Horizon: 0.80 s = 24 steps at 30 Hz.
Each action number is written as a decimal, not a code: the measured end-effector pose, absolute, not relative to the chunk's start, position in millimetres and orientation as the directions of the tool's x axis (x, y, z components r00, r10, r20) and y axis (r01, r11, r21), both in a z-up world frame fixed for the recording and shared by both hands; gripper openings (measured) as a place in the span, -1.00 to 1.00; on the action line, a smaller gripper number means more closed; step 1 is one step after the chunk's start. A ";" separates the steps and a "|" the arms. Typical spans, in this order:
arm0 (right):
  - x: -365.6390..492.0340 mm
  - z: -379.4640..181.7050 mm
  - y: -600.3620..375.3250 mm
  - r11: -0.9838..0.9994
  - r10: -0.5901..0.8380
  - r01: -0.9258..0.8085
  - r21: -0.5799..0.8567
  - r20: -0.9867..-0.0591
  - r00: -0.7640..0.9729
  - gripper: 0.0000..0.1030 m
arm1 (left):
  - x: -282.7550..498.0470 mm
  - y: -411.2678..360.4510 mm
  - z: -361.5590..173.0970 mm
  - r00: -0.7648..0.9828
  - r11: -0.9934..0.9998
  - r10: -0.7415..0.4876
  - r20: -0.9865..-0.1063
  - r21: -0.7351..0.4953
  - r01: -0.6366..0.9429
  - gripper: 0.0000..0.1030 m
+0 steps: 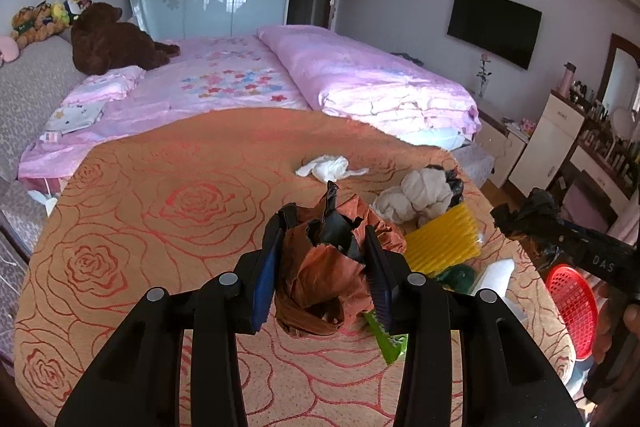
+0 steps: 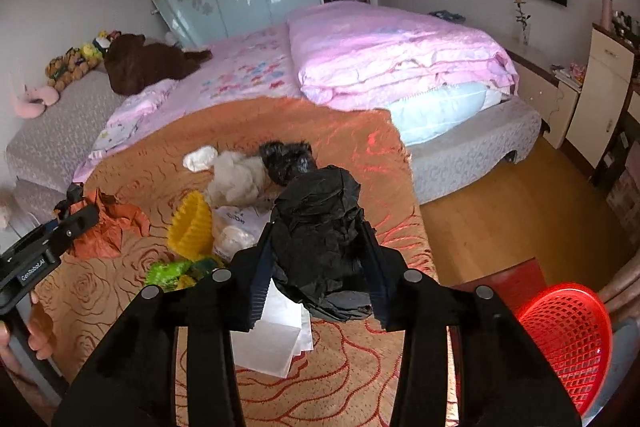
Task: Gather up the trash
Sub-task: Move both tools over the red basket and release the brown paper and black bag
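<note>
My left gripper (image 1: 326,259) is shut on a crumpled brown paper wad (image 1: 320,275) with a black scrap in it, held above the orange rose-patterned cloth (image 1: 160,211). My right gripper (image 2: 320,267) is shut on a crumpled black paper wad (image 2: 320,227). A red mesh basket (image 2: 568,339) stands at the lower right, off the cloth's edge; it also shows in the left wrist view (image 1: 572,311). More trash lies on the cloth: a white tissue (image 1: 328,167), a beige and black wad (image 1: 424,195), a yellow corrugated piece (image 1: 444,243), green scraps (image 2: 172,273) and white paper (image 2: 276,343).
A bed with a pink quilt (image 2: 396,51) and a brown plush bear (image 2: 140,63) lies behind the cloth. Wooden floor (image 2: 520,211) is to the right. Cabinets and a dresser (image 1: 560,135) line the right wall under a wall TV (image 1: 494,27).
</note>
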State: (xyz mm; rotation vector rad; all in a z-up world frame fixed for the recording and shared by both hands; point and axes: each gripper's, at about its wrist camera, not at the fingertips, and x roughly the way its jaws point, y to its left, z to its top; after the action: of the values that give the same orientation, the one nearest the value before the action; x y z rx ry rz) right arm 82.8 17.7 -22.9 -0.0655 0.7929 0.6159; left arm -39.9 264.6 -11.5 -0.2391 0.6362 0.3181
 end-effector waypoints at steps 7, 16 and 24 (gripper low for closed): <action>71.6 -20.8 3.9 0.838 0.480 -0.520 0.164 -0.674 0.561 -0.22 | -41.6 258.7 -4.3 0.768 0.930 0.212 -0.604 -0.117 -0.348 -0.26; 65.3 -16.6 -24.2 0.865 0.462 -0.466 0.186 -0.657 0.595 -0.22 | -42.3 241.7 3.9 0.782 0.944 0.194 -0.593 -0.105 -0.314 -0.26; 58.6 -9.9 -59.1 0.889 0.435 -0.417 0.192 -0.643 0.631 -0.22 | -34.5 218.6 7.8 0.797 0.963 0.135 -0.588 -0.113 -0.246 -0.26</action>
State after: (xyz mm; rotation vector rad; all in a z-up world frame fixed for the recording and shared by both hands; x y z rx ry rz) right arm 58.6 -59.1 -9.9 0.0258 0.7426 0.4872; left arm -34.5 218.6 7.8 -0.1880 0.6155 0.2061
